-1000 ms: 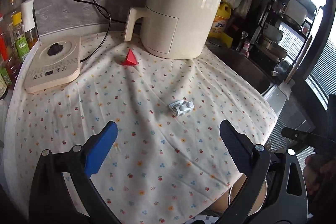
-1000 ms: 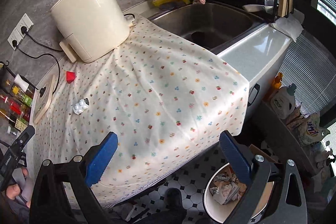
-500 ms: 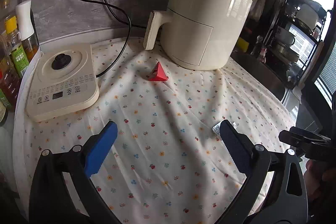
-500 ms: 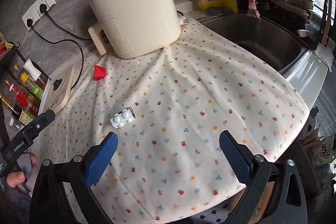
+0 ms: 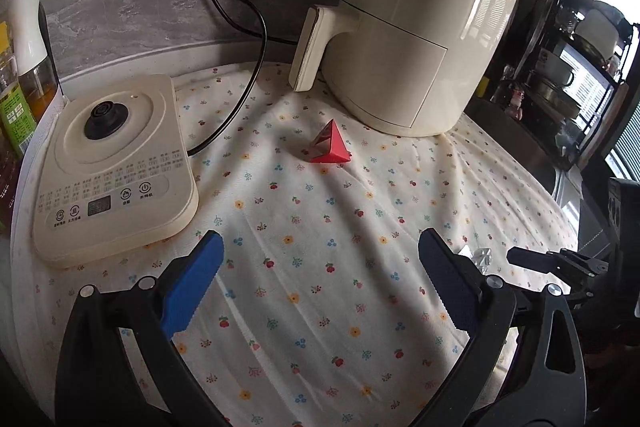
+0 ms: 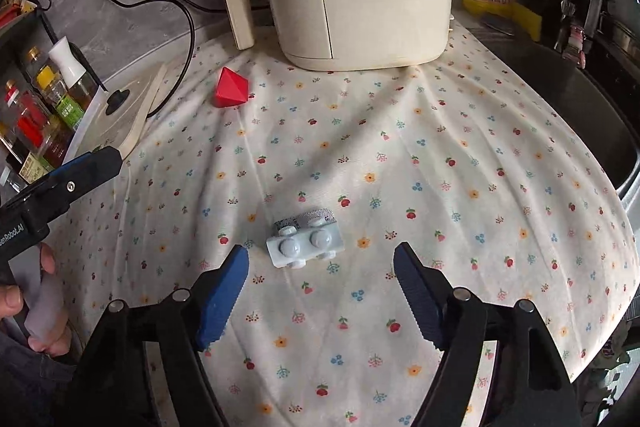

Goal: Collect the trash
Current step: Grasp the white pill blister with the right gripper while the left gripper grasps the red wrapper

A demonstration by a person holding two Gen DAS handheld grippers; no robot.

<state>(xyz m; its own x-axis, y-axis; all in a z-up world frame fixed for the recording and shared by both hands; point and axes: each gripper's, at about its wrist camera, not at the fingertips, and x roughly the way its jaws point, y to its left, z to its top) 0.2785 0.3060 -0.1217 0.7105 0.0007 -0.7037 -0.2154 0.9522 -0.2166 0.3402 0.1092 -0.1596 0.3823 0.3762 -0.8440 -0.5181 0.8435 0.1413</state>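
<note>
My right gripper [image 6: 320, 287] hangs over the flowered cloth [image 6: 460, 167], jaws apart and just now narrowing, nothing between them yet. Blister pack [image 6: 306, 242] lies flat on the cloth just ahead of the fingertips, nearer the left one; silver foil edge, white raised bubbles, crumpled.

My left gripper [image 5: 320, 287] is spread wide and empty, over bare cloth. Red paper pyramid [image 5: 330, 143] sits ahead of it, just in front of the air fryer [image 5: 412, 39], sharp folded faces.

Air fryer is cream, smooth plastic, ribbed top rim, its handle towards the pyramid. Left of the fryer lies a flat cream kettle base [image 5: 112, 163] with a black cord [image 5: 240, 99] trailing over the cloth. Thin cotton cloth, creased in long ridges.
</note>
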